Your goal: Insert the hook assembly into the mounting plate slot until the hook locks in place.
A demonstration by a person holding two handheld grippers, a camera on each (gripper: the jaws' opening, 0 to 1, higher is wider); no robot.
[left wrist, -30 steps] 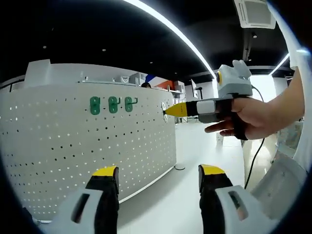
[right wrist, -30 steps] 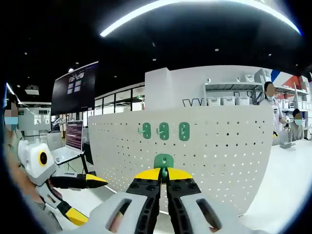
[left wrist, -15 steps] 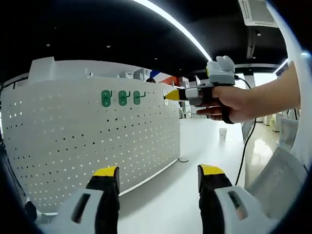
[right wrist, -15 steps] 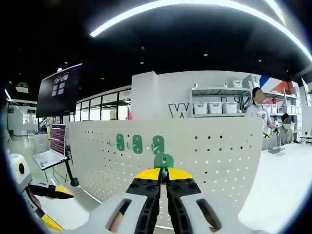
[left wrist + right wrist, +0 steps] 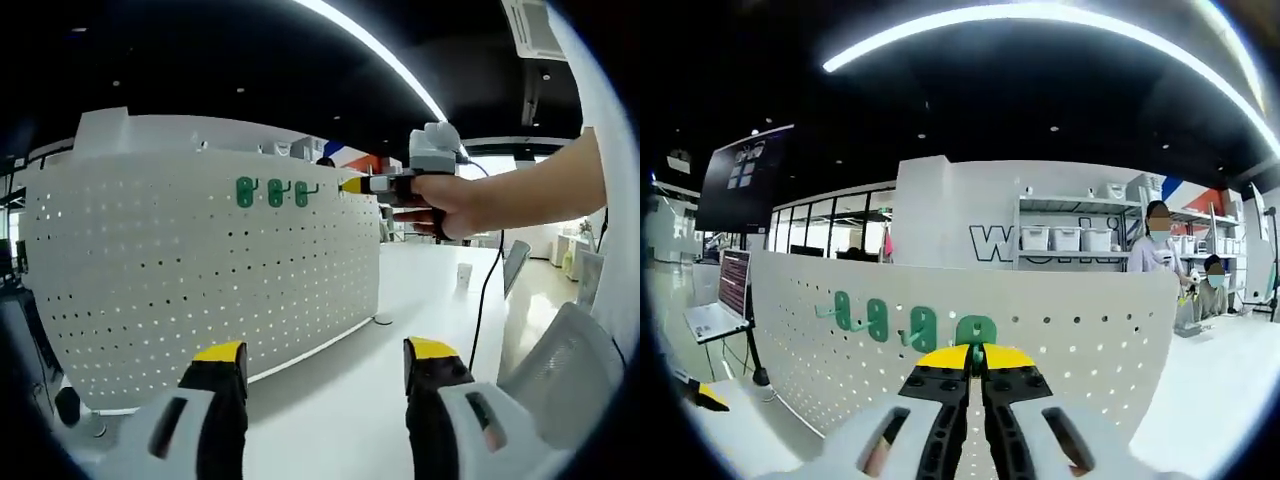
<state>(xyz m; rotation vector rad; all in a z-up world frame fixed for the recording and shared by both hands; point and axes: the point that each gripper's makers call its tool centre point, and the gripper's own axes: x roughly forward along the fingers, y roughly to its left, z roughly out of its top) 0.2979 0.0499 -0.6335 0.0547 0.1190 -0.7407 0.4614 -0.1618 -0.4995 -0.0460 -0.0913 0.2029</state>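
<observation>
Green hook assembly (image 5: 977, 332) is sitting pinched between the yellow-tipped jaws of the right gripper (image 5: 976, 352), which are closed tight on it, its rounded top poking up just above the jaw tips. In the right gripper view it is lying right up against the white perforated mounting plate (image 5: 1090, 335), level with the upper rows of holes; whether it is already seated in a slot I cannot tell. Three more green hooks (image 5: 882, 318) are hanging on the plate in a row at about 9 o'clock from the held one, the nearest just beside it. In the left gripper view the same three hooks (image 5: 271, 192) are showing near the plate's (image 5: 200, 270) top edge, with the right gripper (image 5: 352, 184) reaching in from 3 o'clock, gripped by a person's hand (image 5: 447, 203), its yellow tip meeting the plate just beside them. At the bottom of that view the left gripper (image 5: 326, 365) is hanging well apart from the plate, its two jaws standing wide apart and holding nothing. Beyond the plate, two people (image 5: 1160, 262) are standing by a shelving rack (image 5: 1072, 235).
</observation>
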